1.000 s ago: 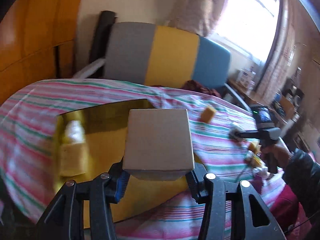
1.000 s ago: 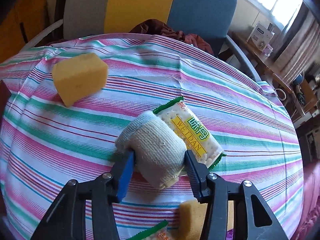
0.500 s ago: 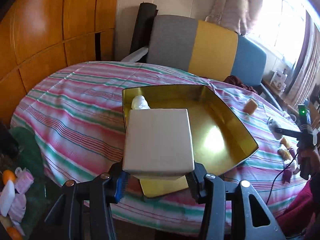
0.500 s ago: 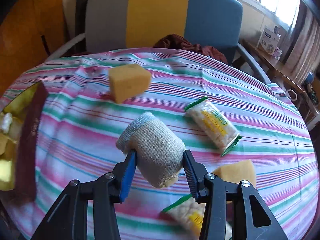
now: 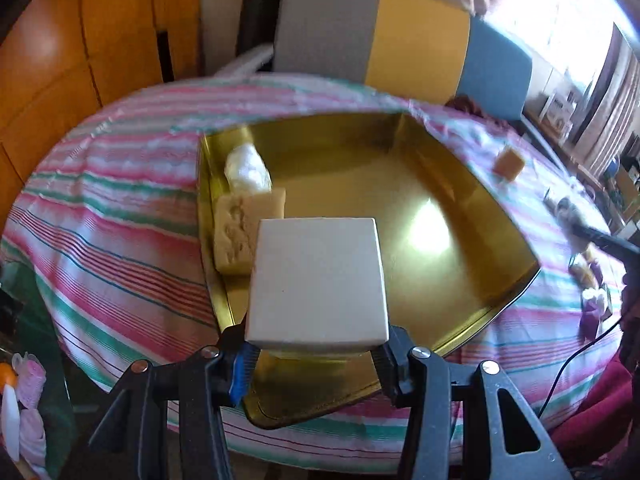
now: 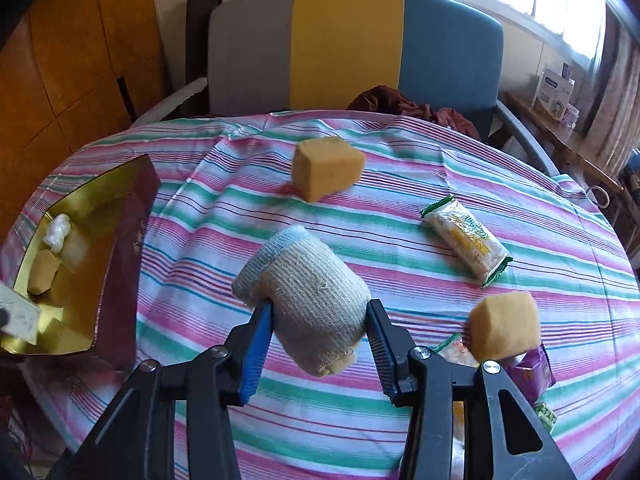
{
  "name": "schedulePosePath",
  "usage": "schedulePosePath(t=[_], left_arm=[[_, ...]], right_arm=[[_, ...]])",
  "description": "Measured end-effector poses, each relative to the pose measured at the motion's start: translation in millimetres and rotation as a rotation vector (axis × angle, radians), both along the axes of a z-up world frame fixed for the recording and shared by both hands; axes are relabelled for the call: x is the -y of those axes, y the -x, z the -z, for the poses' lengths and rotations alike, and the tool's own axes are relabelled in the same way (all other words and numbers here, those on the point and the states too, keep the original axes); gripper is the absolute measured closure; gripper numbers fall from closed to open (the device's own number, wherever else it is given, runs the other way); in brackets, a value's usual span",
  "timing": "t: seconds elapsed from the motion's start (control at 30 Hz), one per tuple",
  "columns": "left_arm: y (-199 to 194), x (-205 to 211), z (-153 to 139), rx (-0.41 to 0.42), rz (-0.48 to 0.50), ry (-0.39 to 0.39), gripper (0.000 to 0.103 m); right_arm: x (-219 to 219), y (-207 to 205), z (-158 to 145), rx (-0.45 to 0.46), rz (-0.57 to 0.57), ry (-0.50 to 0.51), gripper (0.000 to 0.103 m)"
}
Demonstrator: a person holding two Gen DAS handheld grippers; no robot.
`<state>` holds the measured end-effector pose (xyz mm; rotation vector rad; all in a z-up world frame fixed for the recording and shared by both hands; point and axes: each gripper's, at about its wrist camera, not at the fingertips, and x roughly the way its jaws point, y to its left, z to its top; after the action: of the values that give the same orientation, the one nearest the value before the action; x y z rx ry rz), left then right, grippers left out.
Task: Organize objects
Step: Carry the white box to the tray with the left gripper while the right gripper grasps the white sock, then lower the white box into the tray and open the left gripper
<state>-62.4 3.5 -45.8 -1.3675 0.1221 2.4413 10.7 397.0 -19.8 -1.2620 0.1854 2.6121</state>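
Observation:
My left gripper is shut on a white box and holds it above the near edge of a gold tray. The tray holds a yellow sponge and a white wad at its left side. My right gripper is shut on a grey rolled sock, lifted above the striped tablecloth. The tray sits to its left, with the white box at its near corner.
On the cloth lie two orange sponges, a cracker packet, a purple wrapper and other packets. A grey, yellow and blue chair stands behind the table. Pink items lie on the floor at left.
My left gripper pulled back and swung over the tray's near edge with the box. My right gripper lifted the sock off the cracker packet and backed away toward the tray side.

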Motion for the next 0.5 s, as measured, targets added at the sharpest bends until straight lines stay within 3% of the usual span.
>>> schedulePosePath(t=[0.17,0.3,0.5], left_arm=[[15,-2,1,0.003,-0.027,0.022,0.052],[19,0,1,-0.017,-0.036,0.032,0.042],[8,8,5,-0.055,-0.058,0.043,0.042]], right_arm=[[16,-5,-14,-0.034,-0.034,0.012,0.056],[35,-6,-25,-0.062,-0.077,0.025,0.056],[67,-2,-31,-0.080,-0.144,0.028,0.056]])
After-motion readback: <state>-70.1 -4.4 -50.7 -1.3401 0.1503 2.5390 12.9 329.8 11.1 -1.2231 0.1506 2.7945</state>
